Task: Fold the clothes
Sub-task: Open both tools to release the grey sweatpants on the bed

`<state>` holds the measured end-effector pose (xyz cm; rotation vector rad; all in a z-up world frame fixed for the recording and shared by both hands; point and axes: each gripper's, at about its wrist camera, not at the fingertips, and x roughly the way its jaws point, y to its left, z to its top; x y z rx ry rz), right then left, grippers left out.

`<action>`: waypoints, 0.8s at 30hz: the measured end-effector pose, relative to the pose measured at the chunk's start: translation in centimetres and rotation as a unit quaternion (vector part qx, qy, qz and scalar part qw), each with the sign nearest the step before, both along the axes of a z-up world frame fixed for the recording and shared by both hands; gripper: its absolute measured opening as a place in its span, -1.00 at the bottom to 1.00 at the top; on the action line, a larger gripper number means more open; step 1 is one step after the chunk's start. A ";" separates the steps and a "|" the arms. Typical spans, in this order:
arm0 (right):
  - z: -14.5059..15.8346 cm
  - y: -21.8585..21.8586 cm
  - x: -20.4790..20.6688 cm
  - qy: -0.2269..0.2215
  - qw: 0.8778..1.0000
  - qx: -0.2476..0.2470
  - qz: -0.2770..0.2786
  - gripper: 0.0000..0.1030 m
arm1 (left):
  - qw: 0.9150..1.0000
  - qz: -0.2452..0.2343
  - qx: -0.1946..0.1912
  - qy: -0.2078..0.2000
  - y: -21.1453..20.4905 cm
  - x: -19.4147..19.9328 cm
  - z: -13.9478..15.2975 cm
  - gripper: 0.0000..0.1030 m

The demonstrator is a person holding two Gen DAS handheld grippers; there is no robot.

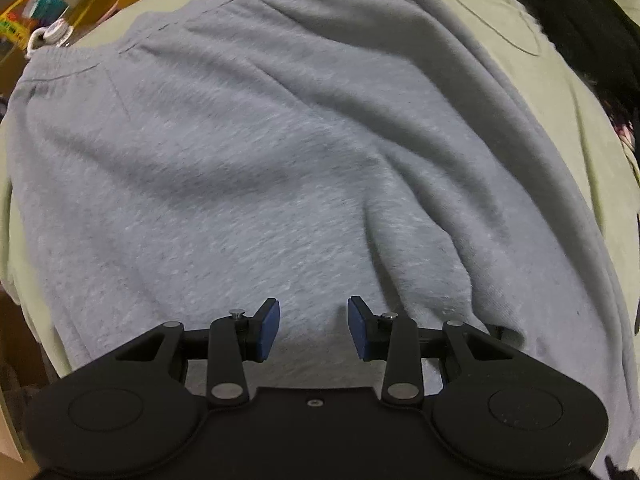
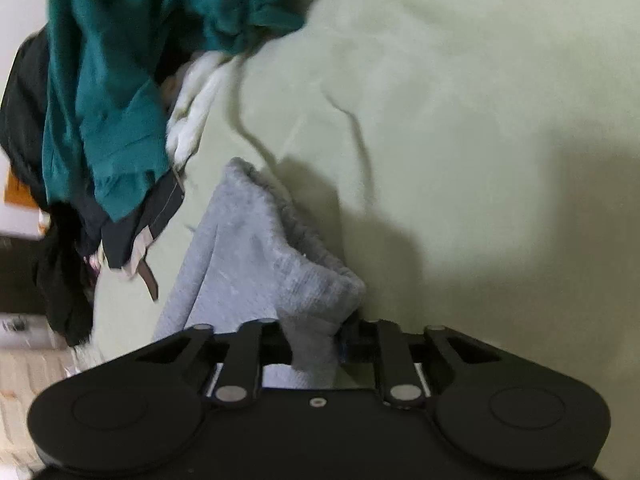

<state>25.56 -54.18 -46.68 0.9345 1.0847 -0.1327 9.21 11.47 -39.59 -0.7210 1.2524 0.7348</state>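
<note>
A: Left wrist view: what is that big soft thing?

B: Gray sweatpants [image 1: 248, 168], fuzzy and wrinkly, spread on a pale green sheet [image 1: 560, 128]. The stretchy waistband is at the top. The left gripper [image 1: 313, 330] hangs over them, blue pads [image 1: 269, 330] apart, holding nothing.

A: And the other one?

B: The right gripper [image 2: 316, 350] is squeezed tight on a ribbed gray cuff [image 2: 312, 284]. A pile of green and black clothes [image 2: 104, 92] sits beside it.
</note>
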 end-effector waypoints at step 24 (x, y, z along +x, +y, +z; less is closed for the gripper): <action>8.1 10.4 -2.3 -0.071 0.976 -0.159 0.133 0.10 | 0.984 -0.047 0.121 -0.121 22.9 6.5 4.6 0.28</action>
